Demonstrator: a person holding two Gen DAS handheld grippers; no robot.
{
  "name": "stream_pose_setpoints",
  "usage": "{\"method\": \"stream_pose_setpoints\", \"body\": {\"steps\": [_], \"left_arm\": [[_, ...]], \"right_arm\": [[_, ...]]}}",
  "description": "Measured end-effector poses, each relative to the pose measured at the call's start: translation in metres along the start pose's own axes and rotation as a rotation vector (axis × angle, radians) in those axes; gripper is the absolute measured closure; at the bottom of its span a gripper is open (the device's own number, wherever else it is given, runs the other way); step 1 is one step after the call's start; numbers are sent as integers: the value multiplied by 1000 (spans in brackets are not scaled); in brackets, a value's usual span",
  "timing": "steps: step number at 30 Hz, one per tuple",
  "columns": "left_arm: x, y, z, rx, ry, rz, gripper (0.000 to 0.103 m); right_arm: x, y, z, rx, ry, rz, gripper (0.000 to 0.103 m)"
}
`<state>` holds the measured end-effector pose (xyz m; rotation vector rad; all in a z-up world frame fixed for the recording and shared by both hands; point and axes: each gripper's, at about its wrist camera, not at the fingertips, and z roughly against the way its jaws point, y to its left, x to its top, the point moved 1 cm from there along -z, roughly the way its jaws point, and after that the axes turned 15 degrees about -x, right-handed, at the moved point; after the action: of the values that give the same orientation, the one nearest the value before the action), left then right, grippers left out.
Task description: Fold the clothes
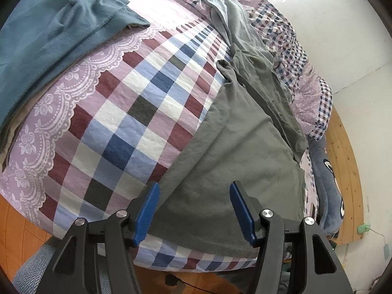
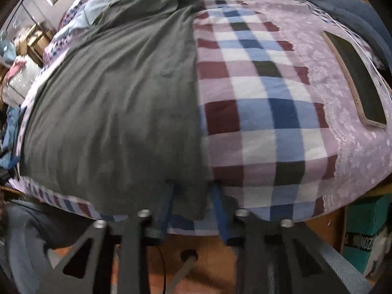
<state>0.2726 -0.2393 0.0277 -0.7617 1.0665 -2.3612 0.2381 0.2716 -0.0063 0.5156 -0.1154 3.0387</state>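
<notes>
A grey garment [image 1: 235, 152] lies spread along the right side of the checkered bed cover [image 1: 137, 112], its hem near the bed's front edge. My left gripper [image 1: 194, 210] is open, its blue pads [image 1: 147, 210] standing wide apart just above that hem with nothing between them. In the right wrist view the same grey garment [image 2: 117, 103] covers the left half of the bed. My right gripper [image 2: 194, 205] is at the garment's lower right corner [image 2: 191, 201], which hangs between the blue fingers [image 2: 219, 210]. The jaws stand apart and their tips are hidden under the cloth. This view is blurred.
A teal garment [image 1: 49, 39] lies at the bed's far left and a light grey-blue one [image 1: 215, 2] at the back. A dark flat phone [image 2: 357, 80] rests on the cover at the right. A blue plush [image 1: 328, 186], a wooden floor [image 1: 343, 161] and a teal box [image 2: 367, 220] flank the bed.
</notes>
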Motion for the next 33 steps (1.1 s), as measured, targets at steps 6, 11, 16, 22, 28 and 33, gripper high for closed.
{"method": "stream_pose_setpoints", "body": {"steps": [6,11,16,22,28,33], "left_arm": [[1,4,9,-37,-31,27,39],[4,7,16,-57,-55,37,39],[3,6,13,-51,-26,17,39],[-3,-3,-3,0,58,-53,39],[-9,-7,-13,88,109,-112,39],[-5,2,-3,44,54,-54,39]], "right_arm": [[-2,8,24,-74,-70,76,103],[-4,-20,88,-102,-185,83,103],[-9,-37,93,-188,-162,76,103],[-12,-45,84,-142,-151,1,103],[0,-39,67,-14,-113,-43,91],[5,-32,53,1,-55,-1,60]]}}
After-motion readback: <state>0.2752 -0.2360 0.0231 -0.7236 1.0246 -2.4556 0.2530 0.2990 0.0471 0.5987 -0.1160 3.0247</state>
